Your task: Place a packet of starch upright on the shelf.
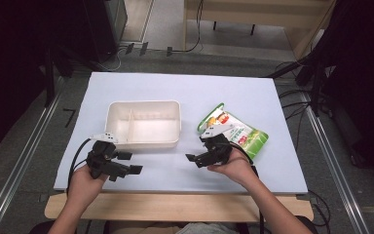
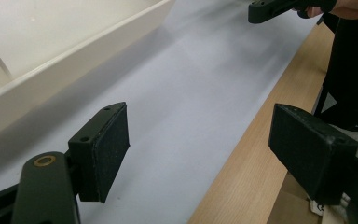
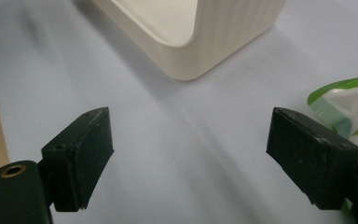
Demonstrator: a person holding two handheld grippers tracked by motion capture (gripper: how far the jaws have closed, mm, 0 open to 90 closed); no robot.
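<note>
**newbie:** High view has the green snack pouch [image 1: 238,131] flat on the white mat [image 1: 185,87], just right of the empty divided tray [image 1: 144,124]. Both claws spread wide, nothing pinched. Best way in?

**oldhand:** Right gripper [image 1: 208,155] sits touching-close to the pouch's near edge, so I'd turn it toward the bag and pinch a sealed edge, not the puffy middle. Left gripper [image 1: 121,163] can steady the tray.
</note>
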